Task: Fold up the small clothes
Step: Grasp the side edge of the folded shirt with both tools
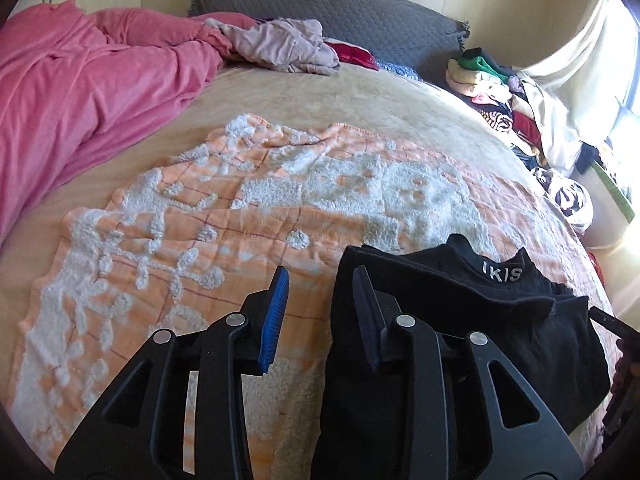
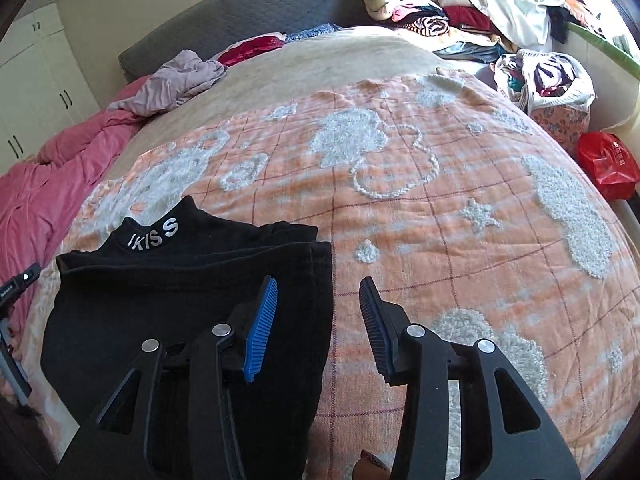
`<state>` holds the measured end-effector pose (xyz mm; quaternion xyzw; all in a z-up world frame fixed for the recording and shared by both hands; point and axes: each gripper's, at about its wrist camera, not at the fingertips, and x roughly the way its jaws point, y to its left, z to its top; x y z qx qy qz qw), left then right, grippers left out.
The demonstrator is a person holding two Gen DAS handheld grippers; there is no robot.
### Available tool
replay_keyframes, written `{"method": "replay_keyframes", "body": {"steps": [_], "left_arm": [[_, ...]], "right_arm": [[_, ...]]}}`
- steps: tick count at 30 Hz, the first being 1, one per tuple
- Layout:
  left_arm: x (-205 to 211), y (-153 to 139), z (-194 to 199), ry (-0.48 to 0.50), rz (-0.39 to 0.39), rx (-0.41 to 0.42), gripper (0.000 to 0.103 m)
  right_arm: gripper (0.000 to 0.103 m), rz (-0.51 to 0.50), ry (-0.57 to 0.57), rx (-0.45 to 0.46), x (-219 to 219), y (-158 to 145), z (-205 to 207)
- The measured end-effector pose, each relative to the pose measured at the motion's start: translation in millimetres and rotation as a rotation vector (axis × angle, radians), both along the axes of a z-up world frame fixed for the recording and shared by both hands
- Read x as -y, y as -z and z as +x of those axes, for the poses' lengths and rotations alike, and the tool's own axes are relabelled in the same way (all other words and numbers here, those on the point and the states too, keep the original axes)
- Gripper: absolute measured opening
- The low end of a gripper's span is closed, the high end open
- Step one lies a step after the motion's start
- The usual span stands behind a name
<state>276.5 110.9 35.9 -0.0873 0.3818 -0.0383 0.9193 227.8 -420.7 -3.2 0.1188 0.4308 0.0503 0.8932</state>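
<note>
Both tools hang empty in the lower part of each view: my left tool [image 1: 320,304] has its jaws spread over the left edge of the black garment [image 1: 460,320], nothing pinched, and my right tool [image 2: 320,312] stands spread over its right edge, also pinching nothing. Between them the garment lies folded into a layered stack on the orange blanket [image 2: 440,220], collar lettering upward, so I judge this piece nearly or fully folded. Farther up, a mauve garment [image 1: 280,44] lies crumpled near the pink duvet [image 1: 80,80], and at upper right a clothes heap [image 2: 420,12] waits, so plenty seems left.
</note>
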Motion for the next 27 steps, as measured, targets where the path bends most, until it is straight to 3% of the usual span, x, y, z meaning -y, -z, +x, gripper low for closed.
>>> {"method": "replay_keyframes", "body": {"steps": [6,8,10,11,18,21,27], "left_arm": [[23,28,18,0.109,-0.004,-0.101,0.033],[27,35,22,0.116,-0.016,-0.12,0.032],[30,41,23,0.117,-0.018,-0.123,0.007],[31,42,23,0.115,-0.024,-0.122,0.007],[25,7,9,0.099,-0.036,-0.017,0.003],[27,-8,7,0.087,-0.004,0.037,0.003],[32,-5,16,0.067,0.037,0.049,0.003]], "right_arm": [[0.043,0.016,-0.015,-0.008,-6,8,3],[0.036,0.021,-0.024,0.0,-7,7,2],[0.014,0.014,-0.032,0.017,-9,4,1],[0.01,0.016,-0.036,0.024,-9,2,0],[0.008,0.033,-0.024,0.145,-3,-30,-10],[0.008,0.004,-0.006,0.177,-2,-39,-8],[0.008,-0.012,0.022,0.182,0,-35,3]]}}
